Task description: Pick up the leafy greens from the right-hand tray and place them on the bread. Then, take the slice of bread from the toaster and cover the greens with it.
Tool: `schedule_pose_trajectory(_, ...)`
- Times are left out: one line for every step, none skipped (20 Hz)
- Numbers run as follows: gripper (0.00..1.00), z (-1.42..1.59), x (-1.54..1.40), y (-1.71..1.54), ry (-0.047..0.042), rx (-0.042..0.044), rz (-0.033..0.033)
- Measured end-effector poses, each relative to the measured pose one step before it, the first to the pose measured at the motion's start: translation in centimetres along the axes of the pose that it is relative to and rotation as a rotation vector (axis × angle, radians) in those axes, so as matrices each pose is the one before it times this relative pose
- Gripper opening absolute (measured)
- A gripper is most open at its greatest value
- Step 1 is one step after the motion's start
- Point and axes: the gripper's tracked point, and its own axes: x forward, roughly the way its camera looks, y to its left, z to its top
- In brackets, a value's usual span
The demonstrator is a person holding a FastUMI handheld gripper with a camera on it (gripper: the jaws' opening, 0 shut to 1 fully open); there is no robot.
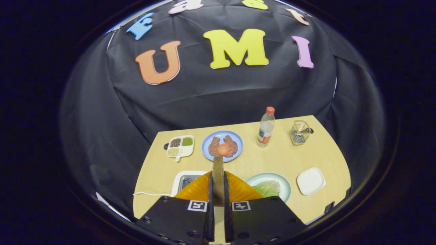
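My gripper [218, 185] is shut on a slice of bread [218, 166], held on edge. The slice stands upright between the two orange fingers [197, 190] and sticks out ahead of them. The white toaster [180, 180] sits just below and left of the fingers, with its dark slot partly hidden behind the left finger. Leafy greens [269, 188] lie on a pale green plate [285, 185] just right of the right finger. I cannot tell whether bread lies under the greens.
Beyond the fingers, a blue plate [238, 143] holds brown meat pieces and a tomato slice. A compartment tray of seasonings [180, 147] sits to its left. To the right stand a bottle [266, 127] and a wire basket [299, 132]. A white square dish [310, 181] lies past the green plate.
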Motion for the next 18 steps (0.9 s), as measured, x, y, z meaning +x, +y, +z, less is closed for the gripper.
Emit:
schedule_pose_trajectory(0.12, -0.328, 0.662, -0.988, 0.01149, 0.00212, -0.01281)
schedule_pose_trajectory(0.11, -0.458, 0.697, -0.922, 0.01133, -0.00238, -0.00774)
schedule_pose_trajectory(0.11, -0.503, 0.747, -0.966, 0.01246, 0.00073, -0.0116)
schedule_pose_trajectory(0.11, -0.449, 0.872, -1.061, 0.01311, 0.00329, -0.01457)
schedule_pose_trajectory(0.11, -0.687, 0.875, -0.815, 0.02104, 0.00667, -0.00877)
schedule_pose_trajectory(0.11, -0.868, 1.002, -0.805, 0.02626, 0.01377, -0.0072)
schedule_pose_trajectory(0.11, -0.792, 0.912, -0.614, 0.03155, 0.01515, 0.00154)
schedule_pose_trajectory(0.11, -0.812, 0.856, -0.503, 0.0317, 0.01227, 0.0102)
schedule_pose_trajectory(0.11, -0.533, 0.797, -0.463, 0.02362, 0.01602, 0.01483)
schedule_pose_trajectory(0.12, -0.486, 0.695, -0.352, 0.01792, 0.00832, 0.01577)
schedule_pose_trajectory(0.12, -0.247, 0.697, -0.343, 0.00663, 0.00087, 0.01401)
schedule_pose_trajectory(0.11, -0.327, 0.659, -0.622, 0.00679, -0.00747, 0.00325)
schedule_pose_trajectory(0.11, -0.261, 0.669, -0.778, 0.0075, -0.01182, -0.00539)
schedule_pose_trajectory(0.12, -0.209, 0.5, -0.342, 0.00207, -0.01108, 0.01454)
schedule_pose_trajectory(0.12, -0.058, 0.344, -0.461, 0.00294, -0.01243, 0.012)
schedule_pose_trajectory(0.11, 0.218, 0.209, -0.637, -0.01017, -0.00969, 0.00878)
schedule_pose_trajectory(0.11, 0.251, 0.318, -0.652, -0.01358, -0.01474, 0.00172)
schedule_pose_trajectory(0.11, -0.137, 0.232, -1.065, -0.00141, -0.0139, -0.00751)
